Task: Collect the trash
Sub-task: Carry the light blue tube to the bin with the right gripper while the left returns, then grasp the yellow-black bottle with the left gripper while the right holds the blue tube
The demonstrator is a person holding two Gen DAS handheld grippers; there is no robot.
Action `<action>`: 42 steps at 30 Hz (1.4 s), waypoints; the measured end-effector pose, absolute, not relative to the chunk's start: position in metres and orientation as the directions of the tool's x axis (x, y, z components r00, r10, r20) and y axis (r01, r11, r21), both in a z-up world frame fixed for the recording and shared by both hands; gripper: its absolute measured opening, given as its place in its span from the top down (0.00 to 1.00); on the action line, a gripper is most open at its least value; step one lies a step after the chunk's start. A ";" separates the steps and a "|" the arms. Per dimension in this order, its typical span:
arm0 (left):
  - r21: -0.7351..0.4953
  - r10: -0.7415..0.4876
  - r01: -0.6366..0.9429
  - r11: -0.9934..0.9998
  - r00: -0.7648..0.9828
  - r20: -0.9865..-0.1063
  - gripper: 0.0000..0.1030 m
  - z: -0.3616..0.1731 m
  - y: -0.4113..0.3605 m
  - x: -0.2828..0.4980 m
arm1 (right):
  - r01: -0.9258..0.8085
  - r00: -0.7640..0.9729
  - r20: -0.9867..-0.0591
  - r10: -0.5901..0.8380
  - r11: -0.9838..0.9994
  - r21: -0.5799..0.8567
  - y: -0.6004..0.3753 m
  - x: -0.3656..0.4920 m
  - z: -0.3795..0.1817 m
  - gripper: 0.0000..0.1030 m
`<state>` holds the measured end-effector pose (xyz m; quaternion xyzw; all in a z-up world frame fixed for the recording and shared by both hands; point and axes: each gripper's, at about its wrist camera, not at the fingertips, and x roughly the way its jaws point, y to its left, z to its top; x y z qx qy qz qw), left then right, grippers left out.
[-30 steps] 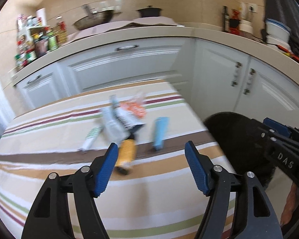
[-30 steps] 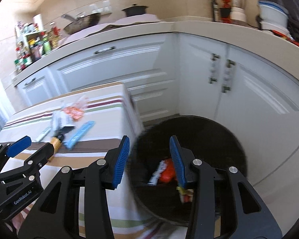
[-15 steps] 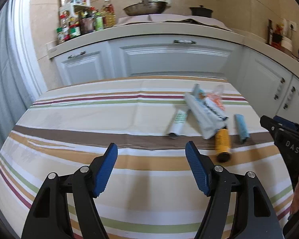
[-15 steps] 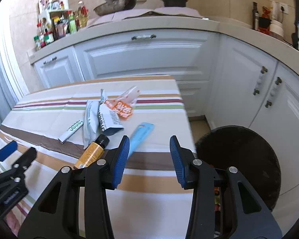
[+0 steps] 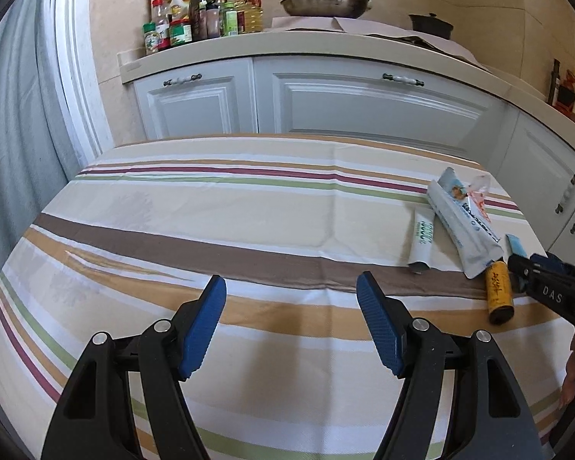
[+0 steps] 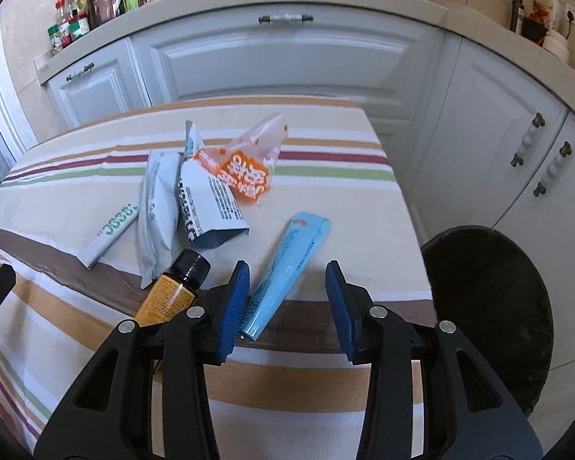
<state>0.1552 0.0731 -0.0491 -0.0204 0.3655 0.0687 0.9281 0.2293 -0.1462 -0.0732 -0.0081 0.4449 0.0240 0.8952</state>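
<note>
- Our left gripper (image 5: pixel 291 295) has swung off the right-hand pile and now hangs over bare striped cloth in the middle of the table (image 5: pixel 211 207); its jaws are spread wide with nothing between them, unchanged over the last second.
- The trash still lies near the table's right edge: a white tube (image 6: pixel 113 230), a pale pouch (image 6: pixel 157 207), a printed pouch (image 6: pixel 207 203) and an orange wrapper (image 6: pixel 245 170), overlapping towards the far right corner.
- An amber bottle (image 6: pixel 172 291) lies just in front of them.
- Our right gripper (image 6: pixel 287 291) has come back from over the bin to the blue tube (image 6: pixel 287 268), whose near end sits between the jaws. They have just been closing, but the pads do not press it yet.
- We judge the blue tube to be the next piece collected.
- The black bin (image 6: pixel 490 306) waits on the floor beside the table's right edge.
</note>
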 end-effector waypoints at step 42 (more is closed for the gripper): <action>-0.049 -0.139 0.158 0.986 0.635 -0.760 0.59 -0.069 -0.066 0.180 | 0.113 0.692 -0.721 -0.036 0.992 0.060 -0.272 0.158 -0.064 0.87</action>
